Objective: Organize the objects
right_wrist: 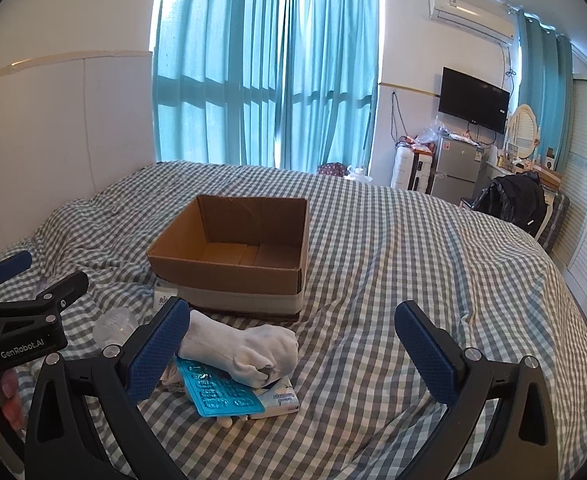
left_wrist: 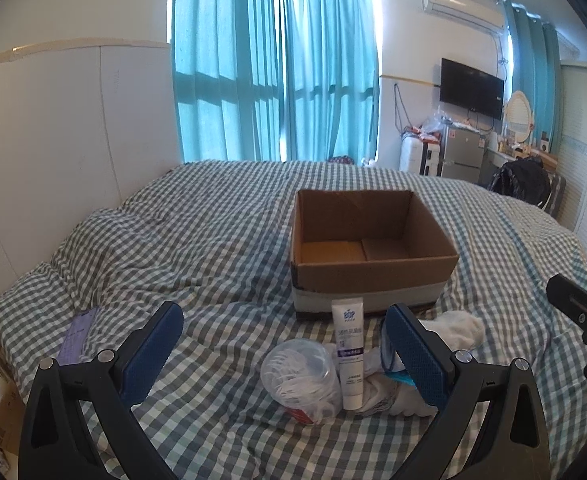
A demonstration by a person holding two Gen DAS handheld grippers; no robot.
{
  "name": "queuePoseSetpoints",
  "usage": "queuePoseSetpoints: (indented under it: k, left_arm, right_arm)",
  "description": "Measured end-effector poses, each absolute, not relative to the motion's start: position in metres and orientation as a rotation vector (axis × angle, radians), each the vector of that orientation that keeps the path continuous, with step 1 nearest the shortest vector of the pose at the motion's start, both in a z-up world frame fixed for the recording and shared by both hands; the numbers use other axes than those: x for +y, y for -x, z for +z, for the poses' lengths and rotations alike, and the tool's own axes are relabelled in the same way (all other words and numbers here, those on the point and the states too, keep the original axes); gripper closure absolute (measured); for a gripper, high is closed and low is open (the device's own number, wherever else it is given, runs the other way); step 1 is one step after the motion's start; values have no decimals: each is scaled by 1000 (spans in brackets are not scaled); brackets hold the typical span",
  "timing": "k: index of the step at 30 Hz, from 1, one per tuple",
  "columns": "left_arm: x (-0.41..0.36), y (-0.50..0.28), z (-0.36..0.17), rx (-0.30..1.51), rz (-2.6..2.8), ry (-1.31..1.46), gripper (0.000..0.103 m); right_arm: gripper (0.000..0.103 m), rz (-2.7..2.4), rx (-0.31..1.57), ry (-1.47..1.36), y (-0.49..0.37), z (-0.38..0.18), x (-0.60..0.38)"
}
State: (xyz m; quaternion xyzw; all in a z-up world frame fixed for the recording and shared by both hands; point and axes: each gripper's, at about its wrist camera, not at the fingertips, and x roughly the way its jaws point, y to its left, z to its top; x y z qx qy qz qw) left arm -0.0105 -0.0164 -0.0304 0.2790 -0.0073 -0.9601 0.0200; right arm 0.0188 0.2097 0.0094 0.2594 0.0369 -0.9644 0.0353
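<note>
**Both tongs spread wide above the small things on the bed**

The left tongs (left_wrist: 283,354) stand apart, with nothing between the blue ribbed pads. The lower parts of both tools are cut off by the picture edge. Between the left pads lies a clear plastic cup (left_wrist: 299,380) with a red base; what is inside is hard to make out, maybe thin white threads. Touching it on the right is a white tube (left_wrist: 348,354), its long axis pointing away toward the box, cap end nearest the camera. The print on it is too small to read.

The right tongs (right_wrist: 293,350) are also apart and empty. Just beside the left pad lies a soft white sock (right_wrist: 245,350), rolled, its long axis across the view. It rests on a teal flat pack (right_wrist: 217,394) and a pale tissue pack (right_wrist: 279,400), both partly hidden under it.

Behind them the open cardboard box (right_wrist: 229,268) stands empty on the checked bed cover (right_wrist: 393,280), which is wrinkled cloth.
</note>
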Motion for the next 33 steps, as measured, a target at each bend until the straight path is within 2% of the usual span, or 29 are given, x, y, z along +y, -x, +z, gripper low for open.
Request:
queuePoseSetpoints:
  k: [21,23,26,28,31,33]
  left_arm:
    - [-14,59,-133,-61,-2886,-1296,1]
    - [-15,63,-138,-56,-2882,-1308,4]
    - [-18,66,-141,11,-2924,-1337,17]
    - [-17,67,-142,32,-2959,-1345,32]
    - [-15,68,-142,15,-2988,-1339,34]
    - [-15,69,-142,16,-3001,-1339,35]
  right_arm:
    - [2,-2710,87,-1163,57,-81,186]
    - [4,-2681,81,-1188,65,-87,183]
    - [6,-2647,100,-1224,75,-97,178]
    - [6,-2643,132,-1239,80,-104,175]
    - [8,-2632,134,-1263,84,-113,175]
    - [14,-2633,146,-1272,85,-117,174]
